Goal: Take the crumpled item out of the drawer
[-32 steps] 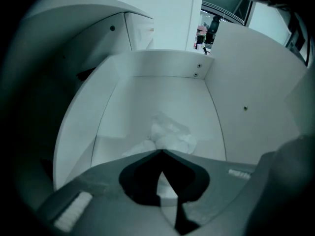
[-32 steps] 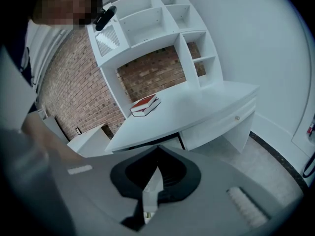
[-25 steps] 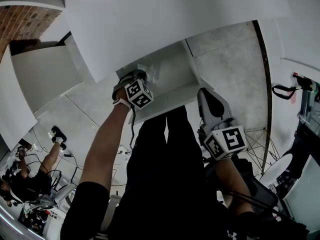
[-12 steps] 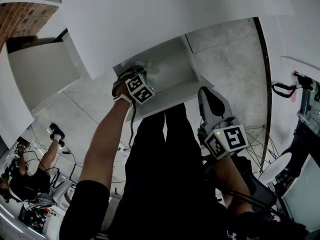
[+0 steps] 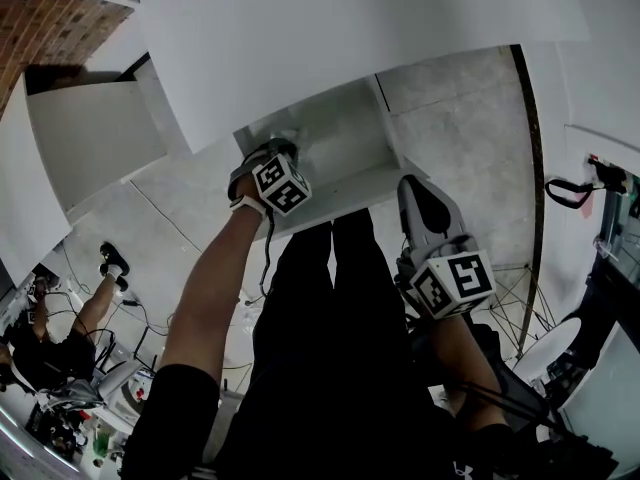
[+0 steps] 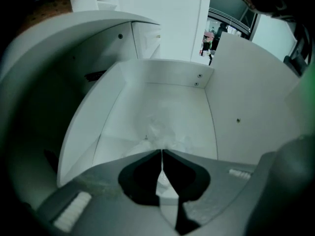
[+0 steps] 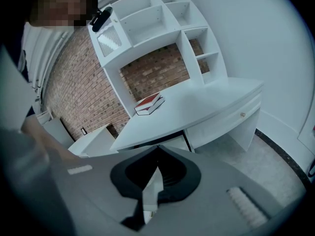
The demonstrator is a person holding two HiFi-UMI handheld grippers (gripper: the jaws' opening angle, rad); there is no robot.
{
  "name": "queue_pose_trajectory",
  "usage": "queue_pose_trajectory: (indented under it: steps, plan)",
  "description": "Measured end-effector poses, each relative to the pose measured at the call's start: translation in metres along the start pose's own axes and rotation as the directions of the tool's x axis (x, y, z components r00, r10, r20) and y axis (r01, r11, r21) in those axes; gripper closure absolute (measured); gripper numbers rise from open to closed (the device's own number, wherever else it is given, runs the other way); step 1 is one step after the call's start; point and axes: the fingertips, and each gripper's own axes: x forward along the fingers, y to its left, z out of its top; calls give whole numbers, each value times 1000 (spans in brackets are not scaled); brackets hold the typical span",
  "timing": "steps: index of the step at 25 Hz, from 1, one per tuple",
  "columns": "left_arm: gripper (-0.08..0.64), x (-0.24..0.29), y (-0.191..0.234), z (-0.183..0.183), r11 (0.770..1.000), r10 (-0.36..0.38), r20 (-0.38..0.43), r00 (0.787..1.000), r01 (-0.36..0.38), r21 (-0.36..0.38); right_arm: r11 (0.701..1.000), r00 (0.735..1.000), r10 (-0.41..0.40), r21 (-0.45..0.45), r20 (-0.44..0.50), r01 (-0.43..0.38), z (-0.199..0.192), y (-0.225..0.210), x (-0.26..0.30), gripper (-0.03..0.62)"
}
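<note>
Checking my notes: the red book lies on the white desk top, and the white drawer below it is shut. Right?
Not quite: the white drawer is pulled open, as the left gripper view shows, with a crumpled whitish item inside. The red book does lie on the white desk top.

A white desk (image 7: 211, 102) is standing against a brick wall (image 7: 74, 92), white shelving (image 7: 147, 23) is rising above it, and pale grey floor (image 5: 460, 118) is spreading beneath.

Desktop (image 5: 350, 28) apparently overhangs open drawer (image 5: 345, 190).
</note>
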Motion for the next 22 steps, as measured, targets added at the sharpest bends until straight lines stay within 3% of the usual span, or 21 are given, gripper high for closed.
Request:
queue_pose_trajectory:
  steps: [8, 12, 22]
  plan:
    - [548, -52, 2, 17, 996, 58, 94, 994, -51, -75, 998, 998, 51, -46, 26, -50, 19, 19, -7, 589]
    - [548, -86, -10, 22, 993, 37, 130, 991, -21, -120, 996, 997, 68, -61, 31, -66, 25, 33, -19, 589]
    - [548, -184, 14, 34, 970, 192, 241, 951, -148, -191, 984, 985, 133, -135, 109, -118, 68, 70, -29, 589]
